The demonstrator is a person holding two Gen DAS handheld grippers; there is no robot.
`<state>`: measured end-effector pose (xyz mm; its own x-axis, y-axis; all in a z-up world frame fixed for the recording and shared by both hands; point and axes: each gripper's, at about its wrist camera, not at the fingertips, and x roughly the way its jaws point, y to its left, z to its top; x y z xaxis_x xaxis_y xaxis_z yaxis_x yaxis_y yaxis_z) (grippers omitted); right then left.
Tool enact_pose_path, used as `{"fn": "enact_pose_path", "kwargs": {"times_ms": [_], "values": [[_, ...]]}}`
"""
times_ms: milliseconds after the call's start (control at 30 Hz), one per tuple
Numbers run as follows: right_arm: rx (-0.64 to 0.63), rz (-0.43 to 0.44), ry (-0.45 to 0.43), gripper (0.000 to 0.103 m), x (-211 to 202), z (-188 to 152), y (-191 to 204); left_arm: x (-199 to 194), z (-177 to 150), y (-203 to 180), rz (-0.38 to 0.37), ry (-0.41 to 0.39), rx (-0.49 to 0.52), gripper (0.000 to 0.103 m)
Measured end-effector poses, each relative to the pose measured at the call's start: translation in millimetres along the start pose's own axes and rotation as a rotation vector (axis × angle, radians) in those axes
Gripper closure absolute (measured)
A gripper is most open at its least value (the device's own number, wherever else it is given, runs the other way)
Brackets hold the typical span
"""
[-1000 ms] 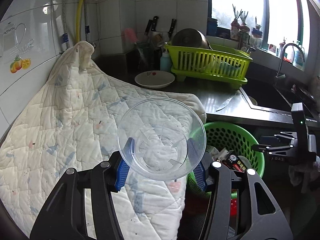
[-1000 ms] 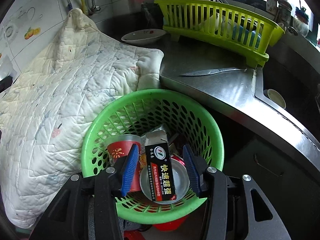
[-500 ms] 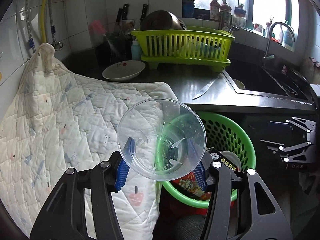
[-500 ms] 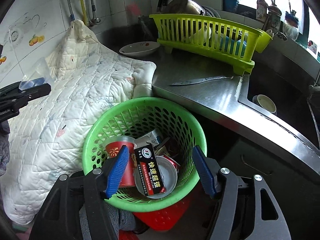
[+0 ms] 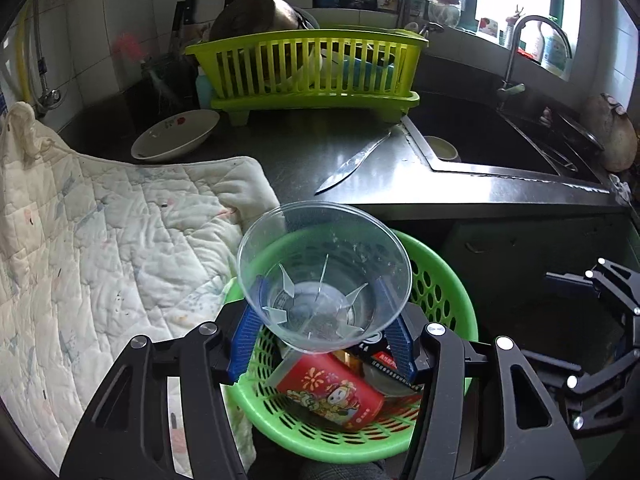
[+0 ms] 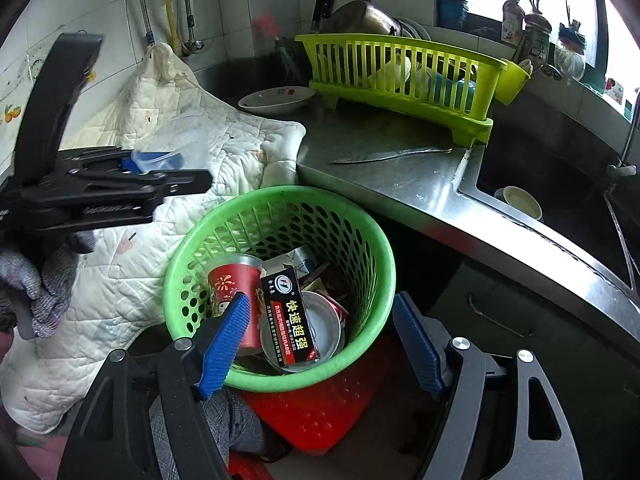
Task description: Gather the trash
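Note:
My left gripper (image 5: 322,330) is shut on a clear plastic cup (image 5: 324,272), held by its base with the mouth facing away, right over the green trash basket (image 5: 452,280). The basket (image 6: 376,248) holds a red paper cup (image 6: 232,284), a black carton (image 6: 292,316) and a metal lid (image 6: 326,328). My right gripper (image 6: 320,338) is open and empty at the basket's near rim. The left gripper (image 6: 120,184) also shows at the left of the right wrist view.
A quilted white cloth (image 5: 100,240) lies left of the basket. On the steel counter (image 5: 304,160) are a knife (image 5: 352,164), a white bowl (image 5: 176,140) and a yellow-green dish rack (image 5: 308,68). A sink (image 5: 480,136) is at the right. A red stool (image 6: 320,408) sits under the basket.
My left gripper has carried the clear cup rightward from over the cloth to above the basket. My right gripper has opened wider and pulled back from the basket.

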<state>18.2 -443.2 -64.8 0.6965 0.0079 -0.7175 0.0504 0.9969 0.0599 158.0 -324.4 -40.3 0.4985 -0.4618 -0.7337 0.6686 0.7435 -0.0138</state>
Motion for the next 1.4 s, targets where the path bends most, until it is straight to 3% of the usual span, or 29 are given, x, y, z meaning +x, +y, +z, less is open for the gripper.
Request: {"fn": "enact_pose_path", "kwargs": {"times_ms": [67, 300, 600, 1067, 1400], "values": [[-0.003, -0.001, -0.001, 0.032, -1, -3, 1, 2, 2, -3, -0.019, -0.002, -0.006, 0.032], [-0.003, 0.01, -0.002, 0.032, -5, -10, 5, -8, -1, 1, -0.012, -0.024, -0.023, 0.032], [0.005, 0.036, -0.024, 0.028, -10, -10, 20, -51, -19, 35, 0.032, -0.064, -0.109, 0.024], [-0.031, 0.083, -0.053, 0.016, -15, 3, 79, -120, -54, 81, 0.244, -0.16, -0.158, 0.006], [-0.03, 0.088, -0.064, 0.012, -18, 12, 112, -163, -82, 103, 0.347, -0.21, -0.206, 0.005]]}}
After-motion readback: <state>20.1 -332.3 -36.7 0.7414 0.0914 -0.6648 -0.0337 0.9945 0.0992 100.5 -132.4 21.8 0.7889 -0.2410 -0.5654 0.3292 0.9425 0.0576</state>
